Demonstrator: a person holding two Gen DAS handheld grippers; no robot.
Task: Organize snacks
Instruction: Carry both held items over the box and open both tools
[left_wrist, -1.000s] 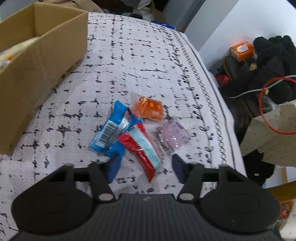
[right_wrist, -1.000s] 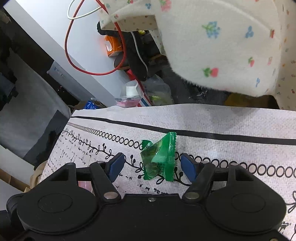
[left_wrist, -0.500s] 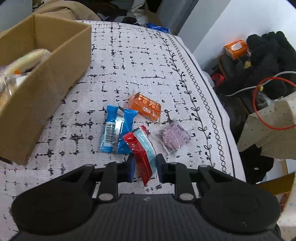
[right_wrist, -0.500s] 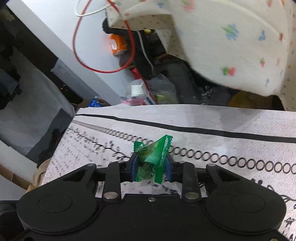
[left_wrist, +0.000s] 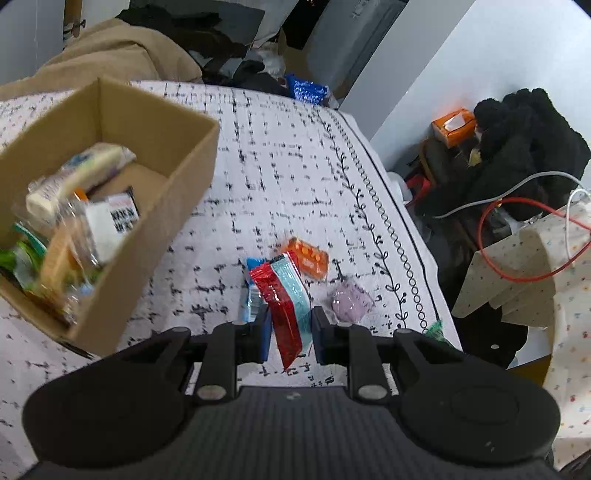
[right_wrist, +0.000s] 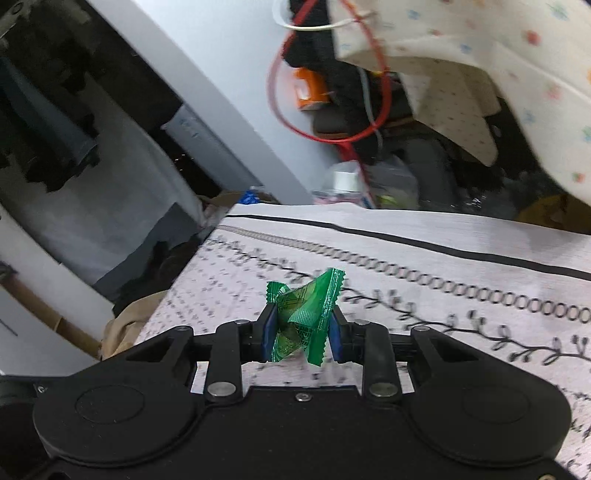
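My left gripper (left_wrist: 290, 332) is shut on a red and light-blue snack packet (left_wrist: 284, 299) and holds it above the patterned cloth. Below it lie a blue packet (left_wrist: 253, 295), an orange packet (left_wrist: 310, 258) and a small purple wrapped snack (left_wrist: 349, 302). An open cardboard box (left_wrist: 177, 192) with several snacks inside stands at the left. My right gripper (right_wrist: 301, 332) is shut on a crumpled green candy wrapper (right_wrist: 306, 314), lifted over the cloth near its bordered edge.
The white black-patterned cloth (left_wrist: 280, 166) covers the surface, and its right edge drops off to clutter: black clothes (left_wrist: 524, 147), an orange tissue box (left_wrist: 452, 125), a red cable loop (left_wrist: 517, 236) and floral fabric (right_wrist: 498, 55). A beige blanket (left_wrist: 110, 55) lies behind the box.
Both grippers closed from open, the left on the red and blue packet, the right on the green wrapper. Both lifted their snacks, and the left moved back so the box shows more.
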